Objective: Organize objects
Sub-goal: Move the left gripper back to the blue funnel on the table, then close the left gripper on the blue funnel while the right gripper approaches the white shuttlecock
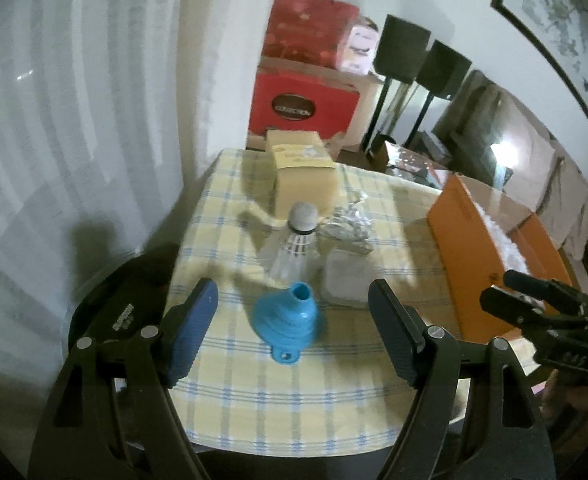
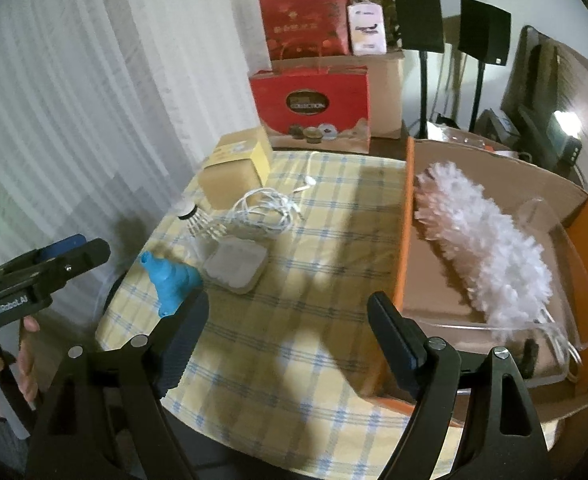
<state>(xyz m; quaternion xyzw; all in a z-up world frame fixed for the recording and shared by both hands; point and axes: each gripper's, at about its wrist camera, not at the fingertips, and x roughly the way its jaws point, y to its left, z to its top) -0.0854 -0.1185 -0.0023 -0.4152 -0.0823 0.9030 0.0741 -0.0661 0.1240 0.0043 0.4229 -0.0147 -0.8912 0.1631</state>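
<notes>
The ribbed blue funnel [image 1: 288,320] lies on the checked cloth of the bench [image 1: 254,392], near its left edge. The left gripper [image 1: 292,334] and right gripper [image 2: 288,340] hold their jaws wide. A fluffy white duster [image 2: 482,252] lies in the orange box [image 2: 404,240] at the right.

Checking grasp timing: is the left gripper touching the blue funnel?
Apart. Left wrist view shows the open left gripper straddling the funnel, tablecloth visible either side.

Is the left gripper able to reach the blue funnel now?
Probably yes: the left gripper is open, and the funnel lies on the cloth straight ahead between its fingers, with nothing in front of it.
</notes>
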